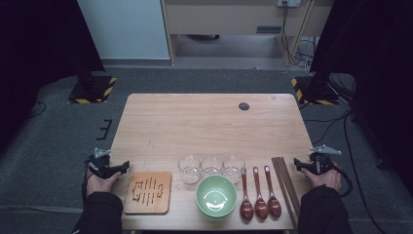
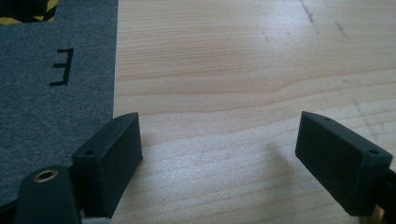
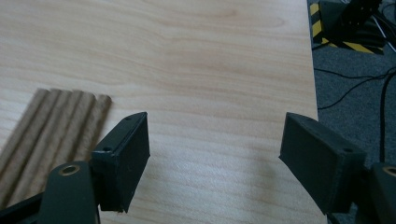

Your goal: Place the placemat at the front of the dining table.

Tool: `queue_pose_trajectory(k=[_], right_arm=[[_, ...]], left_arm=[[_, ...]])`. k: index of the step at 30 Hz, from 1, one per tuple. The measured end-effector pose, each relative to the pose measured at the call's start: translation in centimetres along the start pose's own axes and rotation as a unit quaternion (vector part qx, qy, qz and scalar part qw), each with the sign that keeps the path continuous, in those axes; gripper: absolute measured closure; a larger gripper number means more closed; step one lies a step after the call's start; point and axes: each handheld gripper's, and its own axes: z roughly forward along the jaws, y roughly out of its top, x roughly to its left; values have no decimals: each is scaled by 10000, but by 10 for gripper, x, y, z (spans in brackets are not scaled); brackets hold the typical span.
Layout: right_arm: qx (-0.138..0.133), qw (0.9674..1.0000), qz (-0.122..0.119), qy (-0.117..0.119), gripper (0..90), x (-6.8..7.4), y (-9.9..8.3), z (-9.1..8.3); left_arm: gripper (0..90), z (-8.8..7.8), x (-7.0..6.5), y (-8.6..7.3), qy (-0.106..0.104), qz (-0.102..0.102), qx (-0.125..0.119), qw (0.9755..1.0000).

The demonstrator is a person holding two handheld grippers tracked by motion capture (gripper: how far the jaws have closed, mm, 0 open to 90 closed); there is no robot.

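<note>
Left gripper (image 1: 122, 166) is held beside the wooden trivet (image 1: 147, 192) and right gripper (image 1: 298, 163) beside the chopsticks (image 1: 286, 184), both with jaws apart and empty.

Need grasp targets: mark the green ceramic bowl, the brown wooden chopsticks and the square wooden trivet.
green ceramic bowl (image 1: 216, 196), high view, on its inner bottom.
brown wooden chopsticks (image 3: 56, 126), right gripper view, on the sticks near their ends.
square wooden trivet (image 1: 148, 192), high view, on its carved middle.
</note>
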Motion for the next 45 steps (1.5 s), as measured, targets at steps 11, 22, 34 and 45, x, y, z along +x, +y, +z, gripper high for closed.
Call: queue_pose_trajectory(k=[11,22,34,45], right_arm=[[-461,9983,319,160,264,4,11,-18],[-803,9953,378,390,256,11,25,-31],[-1204,9907,143,621,247,29,50,-51],[-1447,9856,-13,877,251,46,67,-64]], left_arm=[[186,-25,-11,13,-96,141,-621,9979],[171,-38,-24,20,-208,260,-865,9957],[203,-61,-37,30,-483,54,-1405,9889],[223,-71,-50,34,-762,106,-1492,9858]])
